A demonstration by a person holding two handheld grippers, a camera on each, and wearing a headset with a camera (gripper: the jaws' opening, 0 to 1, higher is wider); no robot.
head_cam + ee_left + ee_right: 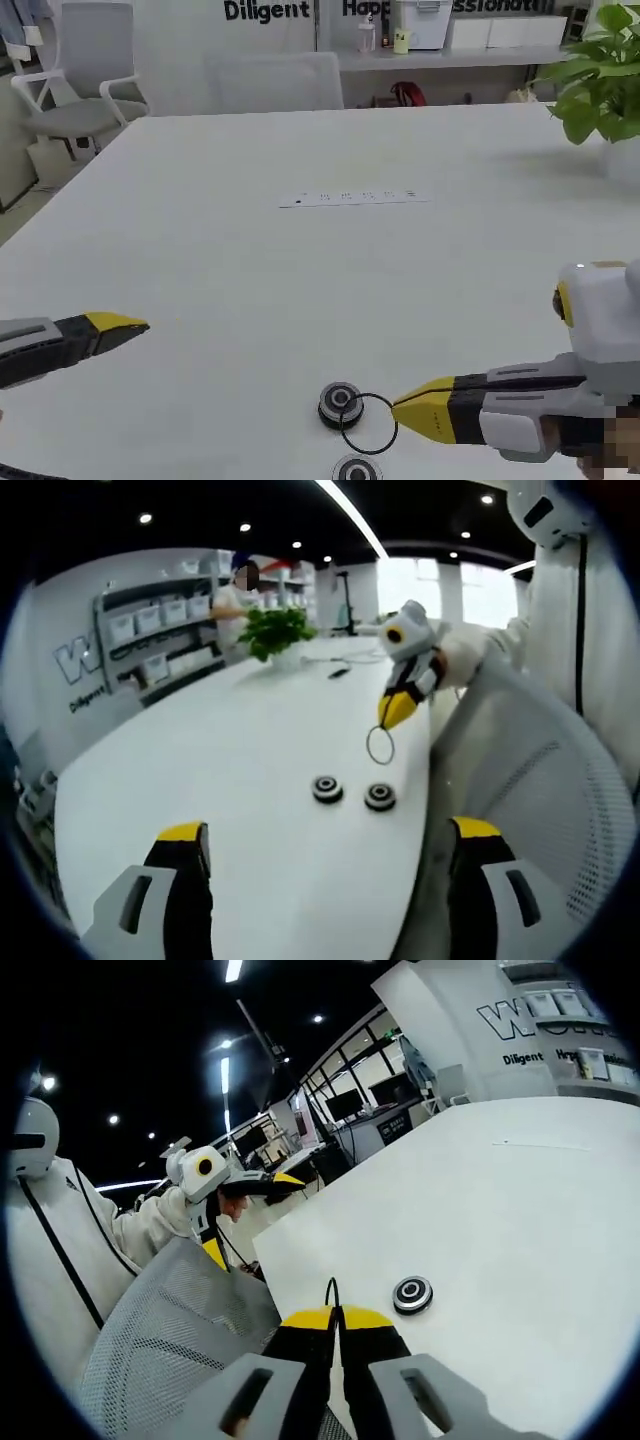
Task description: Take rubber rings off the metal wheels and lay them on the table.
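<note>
Two metal wheels sit near the front edge of the white table [300, 280]: one wheel [340, 403] [327, 789] [412, 1294] and a second wheel [355, 470] [380, 797] closer to the edge. My right gripper [400, 405] [335, 1315] is shut on a thin black rubber ring [368, 425] [380, 747] [332, 1290], which hangs from its yellow tips just right of the wheels. My left gripper [125, 325] [330, 835] stands open, jaws far apart, well to the left of the wheels with nothing between them.
A flush socket strip [350, 197] lies mid-table. A potted plant [600, 85] stands at the far right. Office chairs [80, 80] are behind the table, and a mesh chair back [540, 780] is at the near edge.
</note>
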